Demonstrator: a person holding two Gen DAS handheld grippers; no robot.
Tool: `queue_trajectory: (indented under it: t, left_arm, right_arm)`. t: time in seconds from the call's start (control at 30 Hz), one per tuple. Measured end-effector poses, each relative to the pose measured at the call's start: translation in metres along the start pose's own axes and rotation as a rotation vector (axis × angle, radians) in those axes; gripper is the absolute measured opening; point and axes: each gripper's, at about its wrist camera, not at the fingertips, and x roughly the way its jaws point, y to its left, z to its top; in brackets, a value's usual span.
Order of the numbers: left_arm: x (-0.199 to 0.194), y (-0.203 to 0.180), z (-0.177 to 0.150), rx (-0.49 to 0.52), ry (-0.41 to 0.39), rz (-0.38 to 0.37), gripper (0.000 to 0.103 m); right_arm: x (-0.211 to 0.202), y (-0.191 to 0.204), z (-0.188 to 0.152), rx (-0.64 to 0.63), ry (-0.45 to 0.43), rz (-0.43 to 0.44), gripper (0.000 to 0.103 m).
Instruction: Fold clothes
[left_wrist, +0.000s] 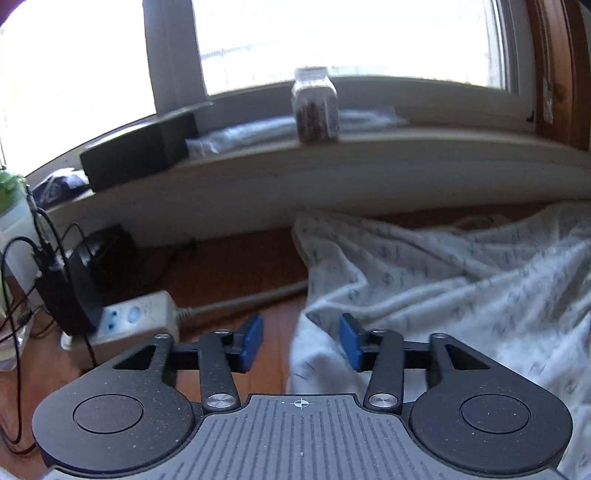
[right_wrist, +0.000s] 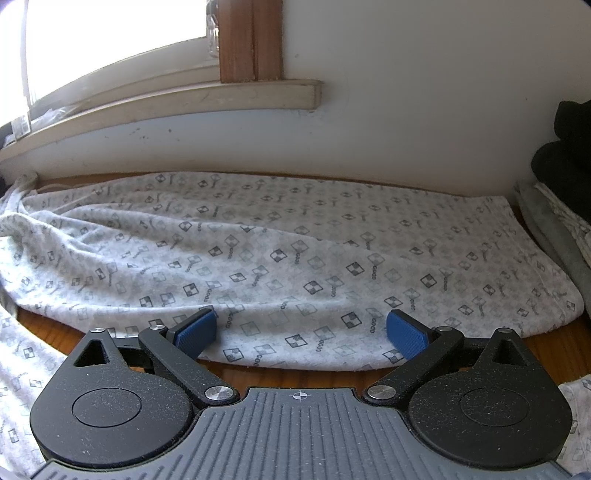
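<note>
We see the left tool (left_wrist: 301, 341) with its jaws spread and nothing between the pads — the patterned garment (left_wrist: 443, 280) lies bunched on the wooden bench (left_wrist: 229, 266), its edge just under the right pad. The right tool (right_wrist: 301, 330) gapes wide over the garment's near hem — not gripping it.

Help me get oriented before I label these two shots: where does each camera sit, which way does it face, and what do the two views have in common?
Left wrist: rides on the left gripper, looking forward and down past its open blue pads at the garment edge, a power strip and the windowsill with a jar.
Right wrist: rides on the right gripper, looking down past wide-open pads at the patterned cloth spread flat against the wall.
Shared: the same garment, the wooden table and the windowsill; no hand shows in either.
</note>
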Motion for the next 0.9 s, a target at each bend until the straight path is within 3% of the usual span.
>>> queue_trajectory:
  t: [0.07, 0.2, 0.3, 0.43, 0.63, 0.9]
  left_arm:
    - [-0.004, -0.003, 0.011, -0.004, -0.022, -0.023, 0.067]
    - [-0.002, -0.024, 0.038, 0.062, -0.047, -0.052, 0.068]
    - [0.019, -0.044, 0.052, 0.090, -0.015, -0.087, 0.070]
    - [0.046, -0.067, 0.064, 0.032, 0.028, -0.137, 0.071]
    - [0.069, -0.103, 0.049, 0.040, 0.000, -0.204, 0.074]
    - [0.087, -0.106, 0.023, 0.023, 0.014, -0.199, 0.079]
  right_arm:
    - [0.000, 0.000, 0.000, 0.000, 0.000, 0.000, 0.099]
    - [0.000, 0.000, 0.000, 0.001, 0.000, 0.000, 0.099]
    - [0.000, 0.000, 0.000, 0.002, 0.000, -0.001, 0.099]
    - [0.000, 0.001, 0.001, 0.002, 0.000, -0.002, 0.099]
    - [-0.001, 0.002, 0.001, 0.002, 0.000, -0.003, 0.099]
    - [-0.001, 0.002, 0.001, -0.001, -0.001, -0.006, 0.099]
